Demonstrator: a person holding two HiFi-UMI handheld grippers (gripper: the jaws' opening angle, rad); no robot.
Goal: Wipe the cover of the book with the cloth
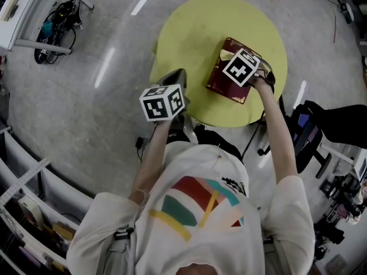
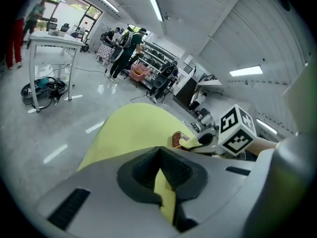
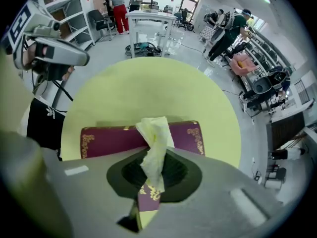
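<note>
Maroon book lies flat on yellow table, right of centre. Right gripper pinches pale cloth over cover, apparently for wiping. Left gripper pressed together, empty, held clear at near-left edge.

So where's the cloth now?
The cloth is pinched in the right gripper, over the maroon book on the yellow table, right side of the head view.

The book lies on the table's right part, the cloth over it.
</note>
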